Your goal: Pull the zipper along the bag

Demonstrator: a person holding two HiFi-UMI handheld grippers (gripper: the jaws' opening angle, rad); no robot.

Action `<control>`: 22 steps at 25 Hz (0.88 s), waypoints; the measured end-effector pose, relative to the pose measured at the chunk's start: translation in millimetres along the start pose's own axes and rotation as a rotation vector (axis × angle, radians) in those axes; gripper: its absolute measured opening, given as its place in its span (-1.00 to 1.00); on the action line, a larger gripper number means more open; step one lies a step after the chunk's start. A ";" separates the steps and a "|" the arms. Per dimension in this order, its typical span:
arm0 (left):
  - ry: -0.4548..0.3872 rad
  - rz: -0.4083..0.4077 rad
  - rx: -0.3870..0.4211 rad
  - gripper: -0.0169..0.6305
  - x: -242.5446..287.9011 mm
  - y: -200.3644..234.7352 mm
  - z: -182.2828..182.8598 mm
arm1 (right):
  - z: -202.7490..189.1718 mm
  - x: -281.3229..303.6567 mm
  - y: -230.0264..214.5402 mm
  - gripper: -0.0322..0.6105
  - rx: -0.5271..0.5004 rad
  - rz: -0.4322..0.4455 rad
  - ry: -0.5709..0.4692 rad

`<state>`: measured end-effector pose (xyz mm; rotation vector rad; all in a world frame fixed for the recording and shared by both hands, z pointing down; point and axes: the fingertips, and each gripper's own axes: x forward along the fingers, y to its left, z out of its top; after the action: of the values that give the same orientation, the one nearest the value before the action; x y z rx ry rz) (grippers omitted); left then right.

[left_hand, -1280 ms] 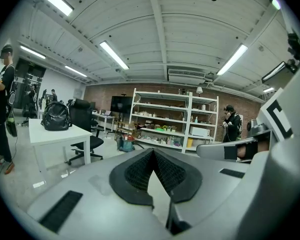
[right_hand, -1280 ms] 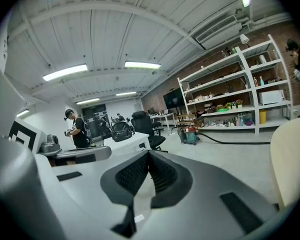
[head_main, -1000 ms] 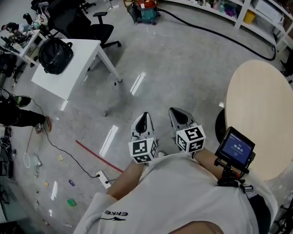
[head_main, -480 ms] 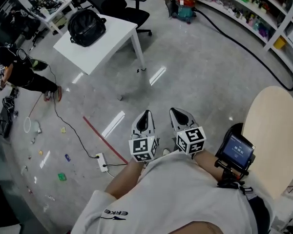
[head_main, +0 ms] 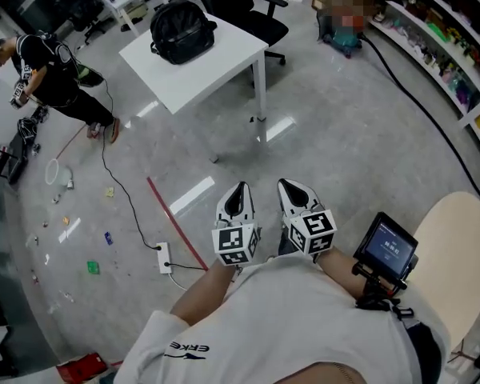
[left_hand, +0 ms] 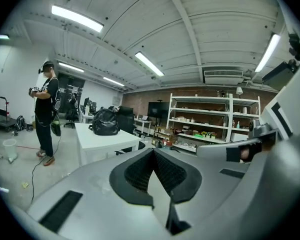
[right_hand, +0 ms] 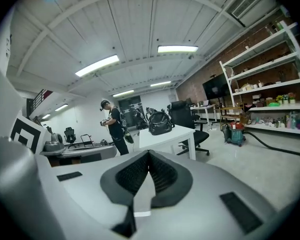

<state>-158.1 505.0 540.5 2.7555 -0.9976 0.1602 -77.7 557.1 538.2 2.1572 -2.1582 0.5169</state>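
Note:
A black backpack [head_main: 182,29] lies on a white table [head_main: 216,62] across the room, far beyond both grippers. It also shows small in the left gripper view, backpack [left_hand: 105,122], and in the right gripper view, backpack [right_hand: 160,122]. My left gripper [head_main: 238,190] and right gripper [head_main: 293,186] are held side by side close to the body, above the bare floor. Both are shut with nothing in them, as the left gripper [left_hand: 153,152] and right gripper [right_hand: 148,153] show in their own views. The bag's zipper is too small to make out.
A person [head_main: 52,70] in black stands left of the table. A black office chair [head_main: 252,10] is behind it. A round beige table [head_main: 464,270] is at my right, shelves [head_main: 452,46] along the far right. A power strip [head_main: 165,257], cable and red floor tape [head_main: 176,230] lie ahead-left.
The head view has swung left: the white table with the backpack has shifted from the left towards the upper middle, and the round table has slid right. Both grippers stay shut at the body.

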 end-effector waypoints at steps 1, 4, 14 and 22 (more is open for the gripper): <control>-0.003 0.011 -0.002 -0.94 4.2 3.1 3.3 | 4.4 5.0 -1.1 -0.89 -0.005 0.009 -0.001; -0.016 0.037 0.002 -0.94 26.7 8.1 17.6 | 21.7 23.6 -15.0 -0.89 -0.014 0.031 -0.008; -0.023 0.128 0.006 -0.94 107.2 15.0 44.0 | 59.9 85.4 -72.8 -0.89 -0.008 0.108 -0.008; -0.040 0.199 0.001 -0.94 175.0 16.0 55.8 | 83.1 138.2 -127.5 -0.89 -0.009 0.167 -0.010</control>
<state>-32.7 371.7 518.6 2.6658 -1.2812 0.1364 60.0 405.2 522.1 1.9893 -2.3542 0.5059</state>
